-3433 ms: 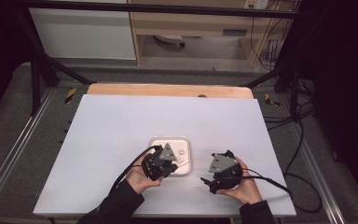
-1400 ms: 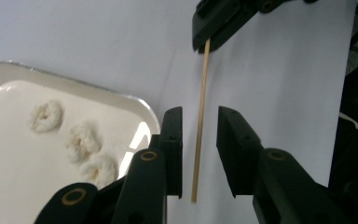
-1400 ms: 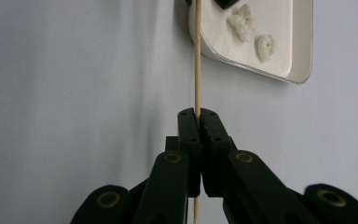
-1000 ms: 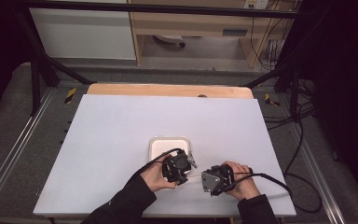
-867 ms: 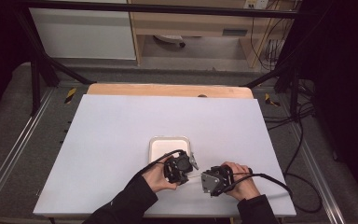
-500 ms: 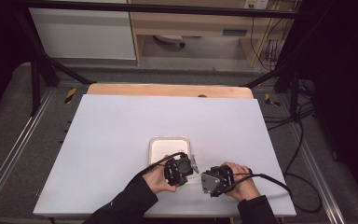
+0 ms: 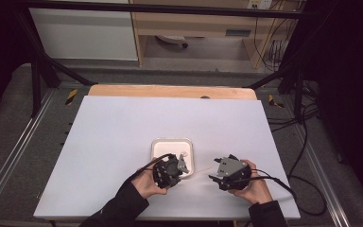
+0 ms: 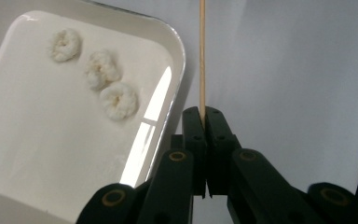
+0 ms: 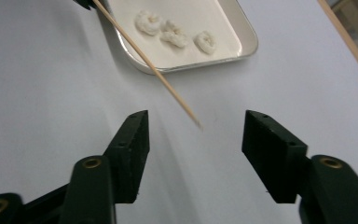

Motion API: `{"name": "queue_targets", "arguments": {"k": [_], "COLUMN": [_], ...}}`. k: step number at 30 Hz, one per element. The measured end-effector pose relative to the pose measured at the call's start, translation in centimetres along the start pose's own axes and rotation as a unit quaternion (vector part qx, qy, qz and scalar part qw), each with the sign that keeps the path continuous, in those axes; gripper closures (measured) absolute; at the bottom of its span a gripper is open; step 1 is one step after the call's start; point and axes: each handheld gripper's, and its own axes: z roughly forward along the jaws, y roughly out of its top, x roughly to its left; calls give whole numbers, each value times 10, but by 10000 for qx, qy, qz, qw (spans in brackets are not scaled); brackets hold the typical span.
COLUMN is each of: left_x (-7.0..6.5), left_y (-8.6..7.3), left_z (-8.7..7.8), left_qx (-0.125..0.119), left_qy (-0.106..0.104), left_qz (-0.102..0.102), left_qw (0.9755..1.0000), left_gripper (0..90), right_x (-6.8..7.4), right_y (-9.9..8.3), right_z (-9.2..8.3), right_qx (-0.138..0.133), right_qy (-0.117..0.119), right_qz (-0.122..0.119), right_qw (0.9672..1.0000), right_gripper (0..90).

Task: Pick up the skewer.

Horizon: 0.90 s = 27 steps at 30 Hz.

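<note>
One skewer (image 8: pixel 202 56) btwn left gripper (image 8: pixel 207 114) fingers (image 8: pixel 193 135).

Glossy white tray (image 8: pixel 175 56), wooden skewer (image 8: pixel 202 56), matt table (image 7: pixel 123 127)

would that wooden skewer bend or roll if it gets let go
The wooden skewer looks thin and straight, held at one end by the left gripper without sagging, so probably stiff but snappable. Round and slender, it would likely roll on the smooth white table. Probably very light.

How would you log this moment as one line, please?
left claw: shut on skewer | right claw: open | tray: three rings
</note>
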Motion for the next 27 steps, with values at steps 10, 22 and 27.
{"name": "queue_targets", "arguments": {"k": [10,22,27], "left_x": [10,10,11], "left_y": [-36,-78,-91], "left_z": [-20,-29,-32], "left_qx": [-722,-1446,-1726], "left_qy": [250,602,588], "left_qz": [-728,-1415,-1586], "left_qw": [9944,9775,9704], "left_gripper": [884,883,883], "right_x": [-8,-12,-13], "right_y": [-17,-8,5], "right_z": [5,15,21], "right_qx": [63,-63,-26], "right_qy": [-47,-51,-73], "right_qz": [1381,2182,2189], "right_qw": [9904,9759,9757], "right_gripper": [166,24,9]}}
